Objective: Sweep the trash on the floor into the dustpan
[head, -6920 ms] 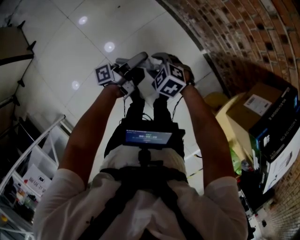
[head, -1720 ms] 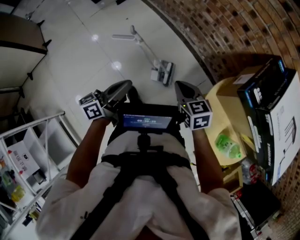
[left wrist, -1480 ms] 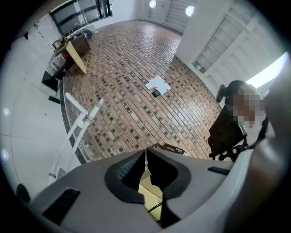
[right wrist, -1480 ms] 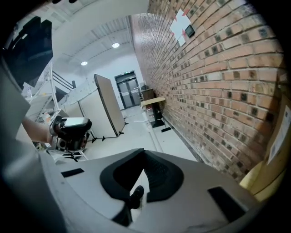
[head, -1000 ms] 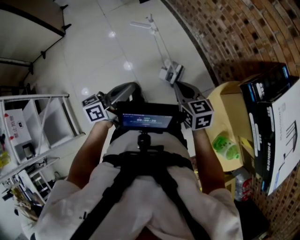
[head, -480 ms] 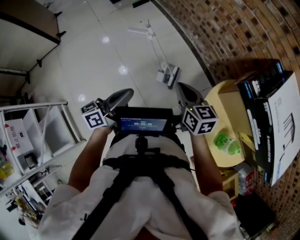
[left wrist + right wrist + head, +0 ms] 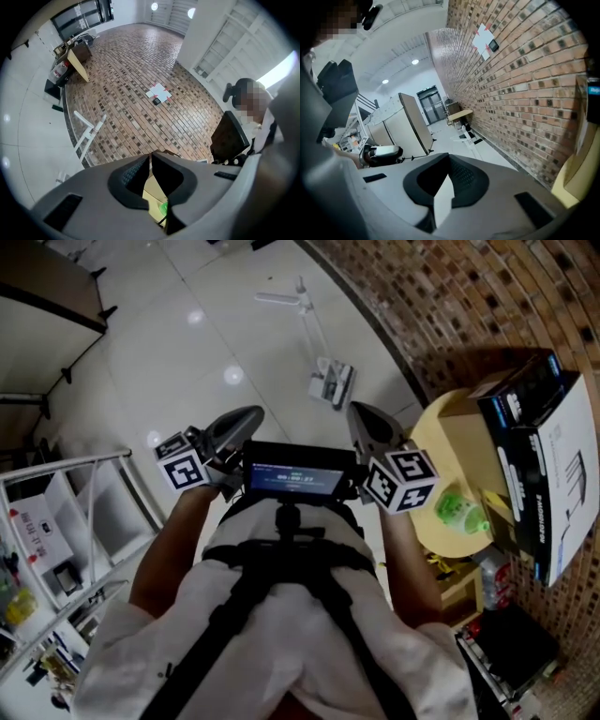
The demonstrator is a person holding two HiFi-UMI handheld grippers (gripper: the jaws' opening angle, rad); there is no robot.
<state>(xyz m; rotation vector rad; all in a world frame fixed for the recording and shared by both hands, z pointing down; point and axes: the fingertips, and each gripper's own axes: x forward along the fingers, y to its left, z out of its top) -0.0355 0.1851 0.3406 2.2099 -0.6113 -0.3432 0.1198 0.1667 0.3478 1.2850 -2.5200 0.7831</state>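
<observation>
Jaws sit pressed together, empty, on left gripper [image 7: 253, 413] and right gripper [image 7: 355, 412]. Ahead, a white long-handled dustpan set [image 7: 331, 386] lies near the brown brick wall [image 7: 469, 296], its handle running along that wall; right gripper looks nearer.

Both grippers held in front of the chest, jaws shut and empty.

In the head view the left gripper [image 7: 253, 413] sits left of centre and the right gripper [image 7: 356, 413] right of centre, well apart, both pointing toward the top of the frame. Each marker cube [image 7: 183, 463] faces the camera. The bare left forearm [image 7: 169, 540] and right forearm [image 7: 408, 559] run down to the lower corners. In each gripper view the jaw tips meet with nothing between them.
</observation>
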